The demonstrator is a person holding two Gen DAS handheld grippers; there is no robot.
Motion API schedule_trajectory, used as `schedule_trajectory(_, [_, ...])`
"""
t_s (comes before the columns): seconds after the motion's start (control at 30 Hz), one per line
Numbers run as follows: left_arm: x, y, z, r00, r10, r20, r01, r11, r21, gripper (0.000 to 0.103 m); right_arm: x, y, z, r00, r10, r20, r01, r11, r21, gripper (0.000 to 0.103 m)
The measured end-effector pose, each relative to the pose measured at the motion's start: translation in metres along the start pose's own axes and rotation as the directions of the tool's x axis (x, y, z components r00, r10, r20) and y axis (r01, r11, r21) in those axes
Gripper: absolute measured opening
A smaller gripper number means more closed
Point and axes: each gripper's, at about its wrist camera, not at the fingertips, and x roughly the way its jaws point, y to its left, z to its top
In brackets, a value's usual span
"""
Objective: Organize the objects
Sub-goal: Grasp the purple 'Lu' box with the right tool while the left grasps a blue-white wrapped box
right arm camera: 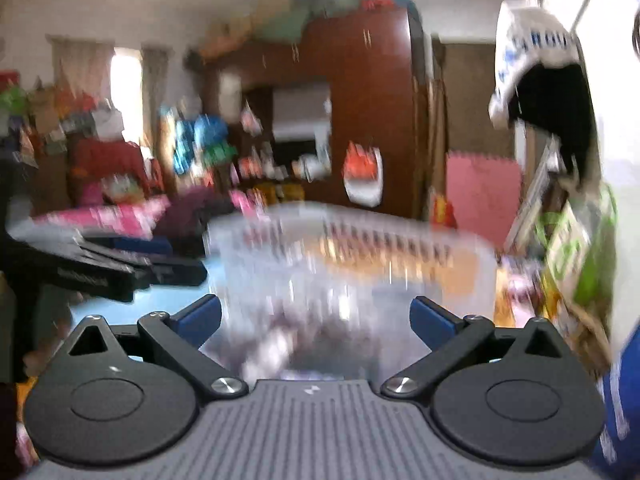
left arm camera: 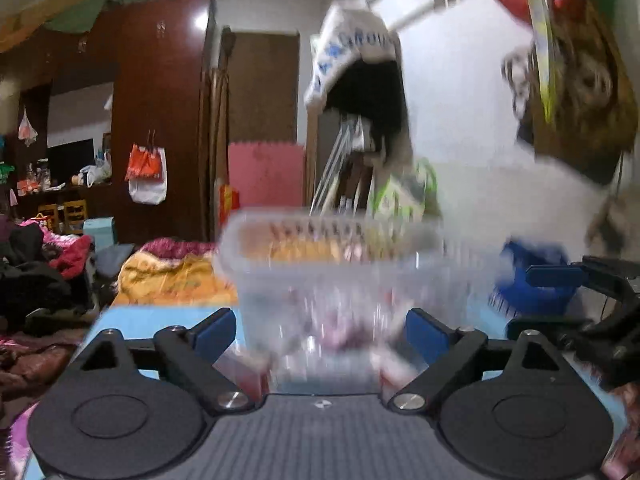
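Currently both grippers — left gripper [left arm camera: 320, 330] and right gripper [right arm camera: 316, 318] — stand wide and empty, facing the clear bin [left arm camera: 332, 264]; blurred items lie inside it — remaining sorting cannot be judged.

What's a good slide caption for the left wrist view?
Open left gripper faces a blurred clear plastic container on a light blue surface, cluttered room behind.

Motion blur smears the clear plastic basket [left arm camera: 332, 264] at twelve o'clock in both views; its contents are unreadable. At three o'clock, a blue object [left arm camera: 532, 280] stays unidentifiable.
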Motion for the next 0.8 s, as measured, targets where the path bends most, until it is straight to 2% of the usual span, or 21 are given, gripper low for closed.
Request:
schedule_trajectory(0.1, [0.030,-0.005,-0.001,0.996,0.041,-0.074,-0.040,0.999,0.023,0.094,0.027,0.000,-0.021,0.994,-0.004,-0.109,0.005,1.000,0.011,0.103])
schedule_trajectory(0.23, [0.054,-0.004,-0.014,0.984,0.091,-0.152,-0.086,0.996,0.039,0.094,0.042,-0.002,-0.034,0.987,0.022,-0.157,-0.015,0.999,0.049,0.103])
schedule_trajectory(0.33, [0.059,-0.001,-0.017,0.983,0.081,-0.164,-0.078,0.997,0.027,0.093,0.050,0.002,-0.038,0.981,0.005,-0.195,-0.001,1.000,0.019,0.103])
schedule_trajectory(0.4, [0.058,0.002,-0.016,0.985,0.090,-0.144,-0.088,0.996,0.019,0.091,0.054,0.006,-0.040,0.978,-0.014,-0.210,0.013,1.000,-0.004,0.103])
schedule_trajectory(0.47, [0.054,0.004,-0.018,0.988,0.092,-0.126,-0.091,0.996,0.010,0.083,0.056,0.007,-0.040,0.976,-0.009,-0.218,0.008,1.000,-0.004,0.103])
schedule_trajectory(0.53, [0.051,0.006,-0.019,0.988,0.110,-0.108,-0.109,0.994,0.009,0.082,0.055,0.006,-0.039,0.979,-0.012,-0.203,0.013,1.000,0.007,0.101])
schedule_trajectory(0.57, [0.051,0.008,-0.020,0.990,0.101,-0.101,-0.103,0.995,-0.009,0.081,0.055,0.004,-0.039,0.979,-0.011,-0.202,0.013,1.000,0.008,0.093])
schedule_trajectory(0.6, [0.047,0.011,-0.021,0.992,0.088,-0.089,-0.090,0.995,-0.029,0.081,0.055,0.006,-0.041,0.977,-0.008,-0.213,0.008,1.000,-0.001,0.079])
schedule_trajectory(0.63, [0.044,0.013,-0.021,0.994,0.077,-0.076,-0.080,0.996,-0.044,0.081,0.056,0.007,-0.042,0.975,-0.003,-0.223,0.002,1.000,-0.004,0.070])
schedule_trajectory(0.67, [0.044,0.014,-0.021,0.995,0.073,-0.072,-0.077,0.996,-0.045,0.081,0.056,0.006,-0.043,0.974,0.011,-0.226,-0.011,1.000,0.002,0.066])
schedule_trajectory(0.7, [0.045,0.014,-0.021,0.995,0.074,-0.072,-0.077,0.996,-0.042,0.081,0.055,0.004,-0.042,0.974,0.031,-0.224,-0.028,0.999,0.014,0.057])
schedule_trajectory(0.8, [0.046,0.011,-0.023,0.995,0.061,-0.077,-0.064,0.997,-0.037,0.081,0.052,0.001,-0.043,0.976,-0.003,-0.219,0.005,1.000,0.007,0.057])
